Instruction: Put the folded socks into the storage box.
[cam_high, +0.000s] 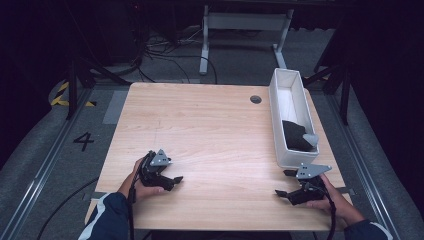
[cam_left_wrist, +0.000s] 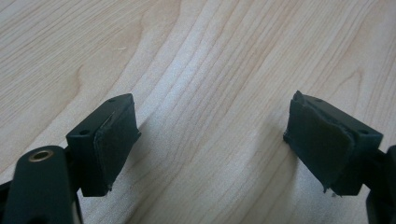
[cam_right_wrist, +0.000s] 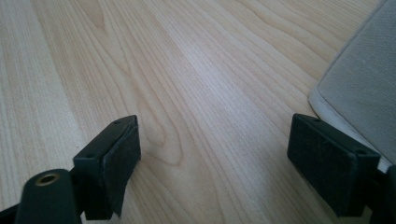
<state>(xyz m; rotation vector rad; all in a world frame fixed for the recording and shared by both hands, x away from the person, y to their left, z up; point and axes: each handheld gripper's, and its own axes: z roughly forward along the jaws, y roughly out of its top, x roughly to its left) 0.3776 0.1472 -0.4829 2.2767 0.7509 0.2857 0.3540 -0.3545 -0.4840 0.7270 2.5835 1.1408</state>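
One dark bundle (cam_high: 296, 135) lies inside the white fabric bin (cam_high: 278, 125), at its near end, with a small pale grey piece (cam_high: 311, 138) resting against it at the near right; what either is made of is too small to tell. The bin stands along the right edge of the bench (cam_high: 210, 135), its long axis running from the person's side away toward the far edge, open side up. Judging by this, the putting-away looks finished, or nearly so: no loose item lies on the bench. The right hand-held gripper (cam_high: 286, 183) rests just in front of the bin's near corner, jaws spread wide and empty. The left hand-held gripper (cam_high: 172, 175) sits well apart, likewise wide apart, holding nothing.
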